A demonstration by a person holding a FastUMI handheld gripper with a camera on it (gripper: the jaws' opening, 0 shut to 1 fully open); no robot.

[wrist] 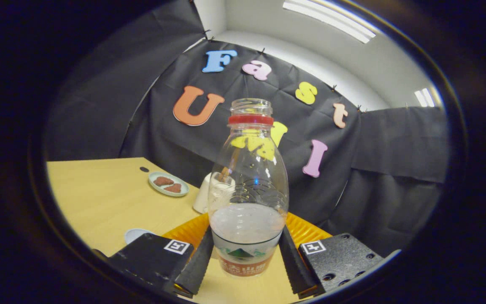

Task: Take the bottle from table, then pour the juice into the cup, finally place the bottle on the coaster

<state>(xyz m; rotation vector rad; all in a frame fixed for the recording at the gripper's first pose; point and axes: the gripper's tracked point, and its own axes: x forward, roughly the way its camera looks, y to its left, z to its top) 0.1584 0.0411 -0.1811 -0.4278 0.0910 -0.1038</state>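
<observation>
Gripper view. The gripper (246, 257) stands with its two fingers (198, 264) set narrowly, one on each side of the lower body of the bottle (248, 190); both fingers appear to press against its sides, so the bottle is held between them. The bottle is clear plastic, upright, without a cap, with a red ring (250, 119) below its open mouth and a printed label (243, 261) near its base. It holds a pale, cloudy juice (247, 221) that fills roughly the lower third. Directly behind the bottle and the fingers lies an orange ribbed coaster (306, 230); whether the bottle's base touches it cannot be told. Just beyond, partly hidden by the bottle, stands a white cup (203, 196). Farther off on the light wooden table (99, 198) rests a small pale plate (168, 184) carrying two brown pieces. A round white object (135, 234) lies near the left finger mount.
</observation>
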